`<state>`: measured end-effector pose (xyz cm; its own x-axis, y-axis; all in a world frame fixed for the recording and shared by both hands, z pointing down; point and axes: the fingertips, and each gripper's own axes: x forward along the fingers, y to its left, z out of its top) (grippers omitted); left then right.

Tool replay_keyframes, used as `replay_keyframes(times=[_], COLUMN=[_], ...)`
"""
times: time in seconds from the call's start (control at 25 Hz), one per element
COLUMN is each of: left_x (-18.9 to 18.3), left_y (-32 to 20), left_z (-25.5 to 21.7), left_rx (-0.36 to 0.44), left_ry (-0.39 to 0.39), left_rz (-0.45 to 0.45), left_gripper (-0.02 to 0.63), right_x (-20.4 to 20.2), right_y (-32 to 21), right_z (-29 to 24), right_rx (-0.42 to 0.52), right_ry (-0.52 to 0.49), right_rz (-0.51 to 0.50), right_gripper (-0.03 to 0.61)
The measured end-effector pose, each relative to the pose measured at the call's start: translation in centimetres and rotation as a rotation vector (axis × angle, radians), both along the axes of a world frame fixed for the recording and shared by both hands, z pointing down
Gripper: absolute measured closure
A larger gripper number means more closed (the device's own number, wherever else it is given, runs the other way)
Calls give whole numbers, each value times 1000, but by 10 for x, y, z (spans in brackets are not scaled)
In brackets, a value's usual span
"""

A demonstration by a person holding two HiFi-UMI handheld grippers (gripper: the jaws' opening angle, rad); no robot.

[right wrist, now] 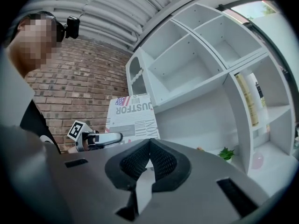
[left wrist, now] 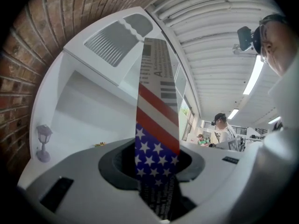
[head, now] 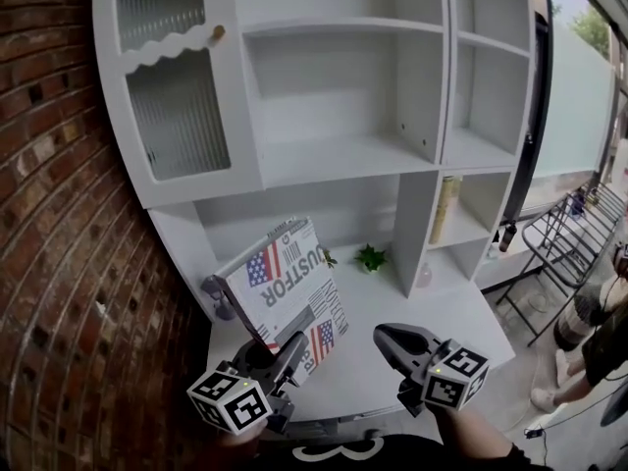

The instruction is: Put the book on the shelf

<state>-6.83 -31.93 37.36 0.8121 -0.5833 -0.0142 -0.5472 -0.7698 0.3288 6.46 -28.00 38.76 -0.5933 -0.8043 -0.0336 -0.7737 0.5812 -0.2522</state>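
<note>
The book [head: 285, 283], with a stars-and-stripes cover and large print, is held tilted above the lower counter of the white shelf unit [head: 343, 160]. My left gripper [head: 292, 349] is shut on its lower corner. In the left gripper view the book [left wrist: 156, 92] stands edge-on between the jaws of the left gripper [left wrist: 156, 171]. My right gripper [head: 386, 338] hovers to the right of the book and apart from it. In the right gripper view the jaws of the right gripper [right wrist: 149, 143] are shut and hold nothing, with the book [right wrist: 133, 120] ahead to the left.
A brick wall [head: 59, 263] flanks the unit on the left. A small lamp figure [head: 218, 295], a little green plant [head: 371, 257] and a pink object [head: 424, 276] sit on the counter. A yellowish book [head: 444, 209] stands in the right compartment. Metal chairs [head: 559, 243] and a person [head: 599, 341] are at right.
</note>
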Motion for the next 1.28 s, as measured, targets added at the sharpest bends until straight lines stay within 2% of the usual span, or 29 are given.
replay_keyframes(times=[0.44, 0.64, 1.28], left_x=[29, 42, 73], left_y=[-21, -33, -82], left_z=[-34, -60, -167], left_rx=[56, 121, 304], left_ry=[-12, -21, -102], left_rz=[-117, -158, -261], left_gripper=[462, 462, 462], right_x=[29, 37, 62], right_y=[-42, -52, -77], right_z=[-21, -29, -48], right_rx=[33, 64, 118], right_ry=[-6, -11, -45], right_rz=[-140, -193, -249], right_gripper=[568, 568, 568])
